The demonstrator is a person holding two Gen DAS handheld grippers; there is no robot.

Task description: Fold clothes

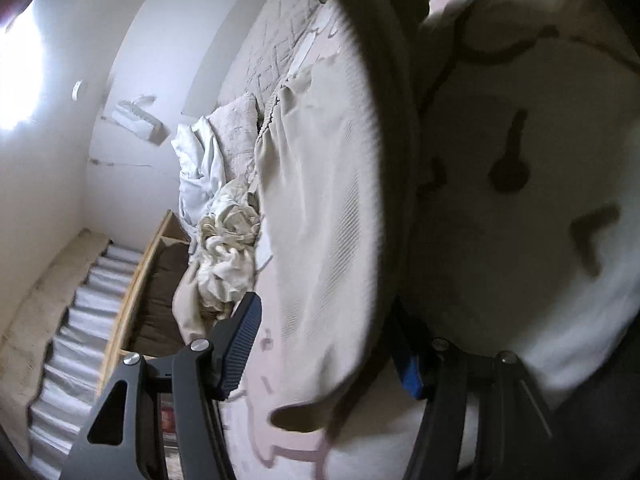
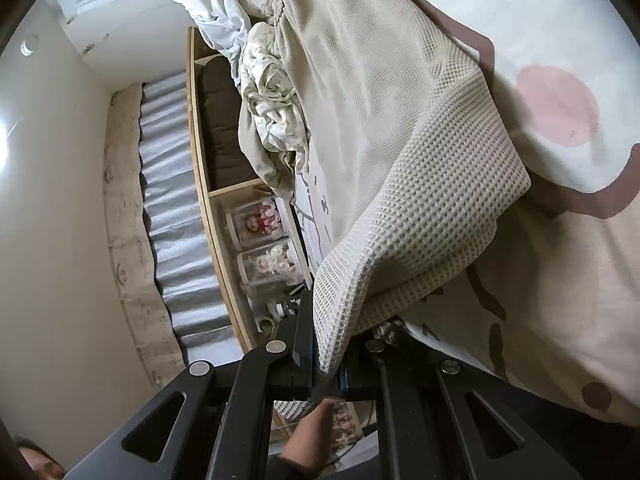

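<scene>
A cream waffle-weave cloth (image 2: 420, 184) lies spread on the bed, one corner lifted toward the camera. My right gripper (image 2: 328, 340) is shut on that corner, and the fabric bunches down between its black fingers (image 2: 300, 332). In the left wrist view the same cloth (image 1: 320, 200) is blurred, with a loose edge hanging between the fingers of my left gripper (image 1: 326, 320). That gripper is open. Its ribbed left pad (image 1: 240, 344) is bare, and the blue-tipped right finger (image 1: 410, 372) sits behind the cloth's edge.
The bedspread (image 2: 560, 100) is pale with a pink circle and brown shapes. Crumpled white sheets (image 2: 272, 112) are piled at the bed's far side. Beyond them stands a wooden shelf (image 2: 208, 184) with boxed dolls (image 2: 260, 224), then a grey curtain (image 2: 172, 184). A hand (image 2: 316, 432) shows below the gripper.
</scene>
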